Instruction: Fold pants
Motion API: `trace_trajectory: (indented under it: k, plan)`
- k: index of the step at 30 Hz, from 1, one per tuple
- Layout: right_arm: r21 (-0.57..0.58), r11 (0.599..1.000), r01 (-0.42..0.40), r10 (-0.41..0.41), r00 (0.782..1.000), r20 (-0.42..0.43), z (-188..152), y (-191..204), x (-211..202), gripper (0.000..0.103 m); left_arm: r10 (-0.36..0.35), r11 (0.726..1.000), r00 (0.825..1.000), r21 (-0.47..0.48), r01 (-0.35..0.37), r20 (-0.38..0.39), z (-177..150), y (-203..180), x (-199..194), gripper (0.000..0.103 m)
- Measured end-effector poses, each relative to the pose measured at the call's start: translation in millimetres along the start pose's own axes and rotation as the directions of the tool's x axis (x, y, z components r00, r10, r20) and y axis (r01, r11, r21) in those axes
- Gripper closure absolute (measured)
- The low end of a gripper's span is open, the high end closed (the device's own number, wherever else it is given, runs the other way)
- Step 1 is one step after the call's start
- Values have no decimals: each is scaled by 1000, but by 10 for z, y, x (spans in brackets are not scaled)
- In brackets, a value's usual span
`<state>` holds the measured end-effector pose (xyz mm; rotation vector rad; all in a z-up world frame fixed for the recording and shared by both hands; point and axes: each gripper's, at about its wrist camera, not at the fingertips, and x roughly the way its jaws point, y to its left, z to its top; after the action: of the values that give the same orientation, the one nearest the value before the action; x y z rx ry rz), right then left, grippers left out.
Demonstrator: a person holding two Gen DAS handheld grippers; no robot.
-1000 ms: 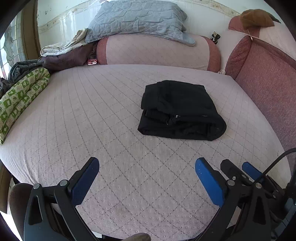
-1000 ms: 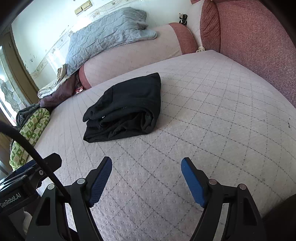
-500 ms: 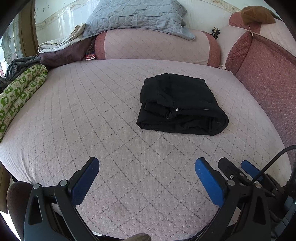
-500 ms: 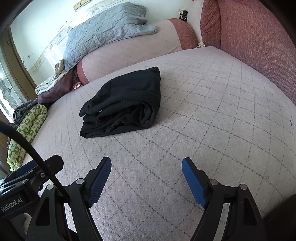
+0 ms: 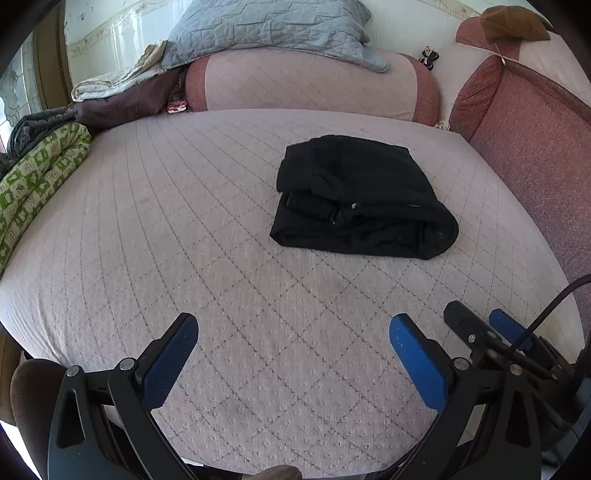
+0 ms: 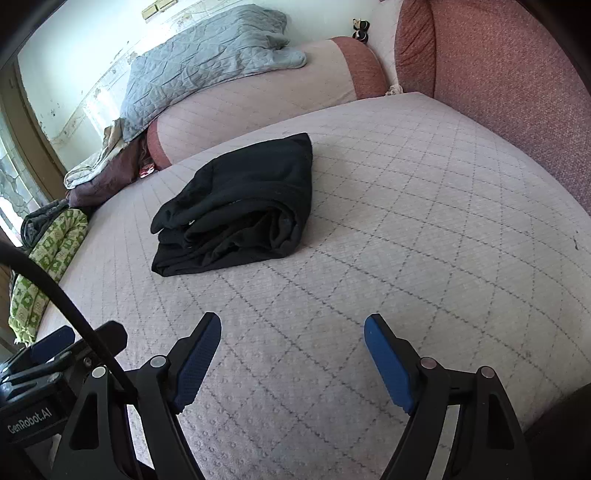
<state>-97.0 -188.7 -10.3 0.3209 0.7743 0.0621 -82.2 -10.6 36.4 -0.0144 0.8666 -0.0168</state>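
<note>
Black pants lie folded into a thick, layered bundle mid-mattress, rounded fold rightward; left gripper and right gripper both spread wide, empty, well apart from it.

Quilted pale-pink mattress, diamond-stitched, sunlit. Pink bolster with darker ends lay along the far edge, grey quilted blanket draped over it. Dark-red upholstered cushion stood at right. Green-patterned bedding rolled at left, beside what appeared a patterned-glass window. White wall, scuffed.
</note>
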Motion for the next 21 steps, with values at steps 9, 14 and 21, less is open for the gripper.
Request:
trace_trajectory:
  k: [9,14,21]
  plan:
    - [18,999,27,-27,1000,2,10,-50,-7,18,-11,1000,1000,1,11,-21,-29,20,53,0]
    - [5,1000,29,-29,1000,4,12,-27,-5,18,-18,1000,999,-2,18,-28,-37,18,70,0]
    - [0,1000,28,-28,1000,-1,8,-15,12,18,-20,1000,999,-5,20,-36,-54,21,91,0]
